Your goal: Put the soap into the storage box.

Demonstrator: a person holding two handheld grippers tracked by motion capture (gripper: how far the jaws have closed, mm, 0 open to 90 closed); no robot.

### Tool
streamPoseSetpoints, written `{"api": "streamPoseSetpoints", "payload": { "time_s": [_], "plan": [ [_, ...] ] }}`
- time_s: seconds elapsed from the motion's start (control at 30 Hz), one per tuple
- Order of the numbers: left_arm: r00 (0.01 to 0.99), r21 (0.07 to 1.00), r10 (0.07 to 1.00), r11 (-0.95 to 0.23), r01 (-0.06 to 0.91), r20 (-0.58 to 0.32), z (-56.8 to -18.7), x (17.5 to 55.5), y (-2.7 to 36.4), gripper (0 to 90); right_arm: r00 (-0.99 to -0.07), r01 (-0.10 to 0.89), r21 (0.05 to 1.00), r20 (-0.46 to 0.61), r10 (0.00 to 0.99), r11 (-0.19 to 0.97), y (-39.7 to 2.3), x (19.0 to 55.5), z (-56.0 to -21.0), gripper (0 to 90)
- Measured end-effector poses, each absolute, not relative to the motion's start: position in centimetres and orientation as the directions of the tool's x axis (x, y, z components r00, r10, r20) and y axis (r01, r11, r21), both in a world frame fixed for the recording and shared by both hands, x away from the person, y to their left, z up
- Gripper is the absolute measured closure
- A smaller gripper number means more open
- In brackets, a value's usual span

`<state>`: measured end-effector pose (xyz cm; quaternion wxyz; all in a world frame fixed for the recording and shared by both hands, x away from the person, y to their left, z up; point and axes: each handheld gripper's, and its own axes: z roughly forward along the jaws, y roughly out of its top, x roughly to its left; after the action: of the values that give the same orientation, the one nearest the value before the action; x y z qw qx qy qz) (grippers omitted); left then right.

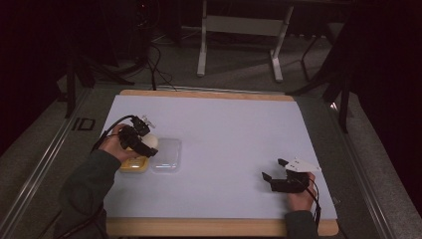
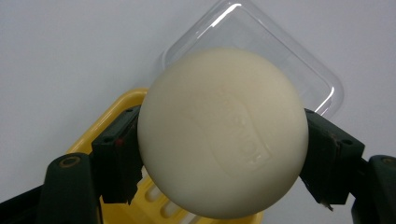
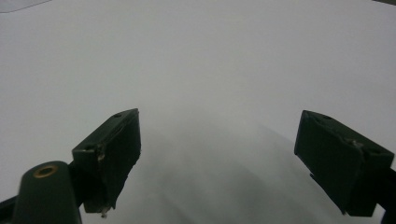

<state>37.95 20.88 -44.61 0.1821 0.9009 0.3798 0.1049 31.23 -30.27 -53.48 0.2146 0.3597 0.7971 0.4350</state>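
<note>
Gripping a cream soap bar, left gripper hovers over yellow dish.

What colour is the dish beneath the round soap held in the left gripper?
Yellow. The dish shows best in the left gripper view, below the cream soap.

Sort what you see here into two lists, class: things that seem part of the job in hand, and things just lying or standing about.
Part of the job, apparently:
- round cream soap, clamped in the left hand-held gripper
- yellow soap dish beneath it
- clear lid beside the dish

Standing about:
- right hand-held gripper, open, idle over the white mat
- grey table frame on the floor behind
</note>
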Motion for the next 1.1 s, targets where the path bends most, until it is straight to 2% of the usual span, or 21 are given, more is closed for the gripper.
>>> {"api": "streamPoseSetpoints", "payload": {
  "time_s": [0.67,1.1],
  "plan": [
    [0.631,0.380,0.775,-0.594,0.709,0.034,-46.0,37.5,24.2,25.3,-0.649,0.386,0.847,-0.032,0.760,0.366,-30.3,31.2,-53.5,14.3],
    [0.619,0.361,0.785,-0.585,0.726,0.026,-46.5,37.5,25.0,25.2,-0.650,0.385,0.847,-0.033,0.759,0.367,-30.2,31.2,-53.5,14.5]
  ]
}}
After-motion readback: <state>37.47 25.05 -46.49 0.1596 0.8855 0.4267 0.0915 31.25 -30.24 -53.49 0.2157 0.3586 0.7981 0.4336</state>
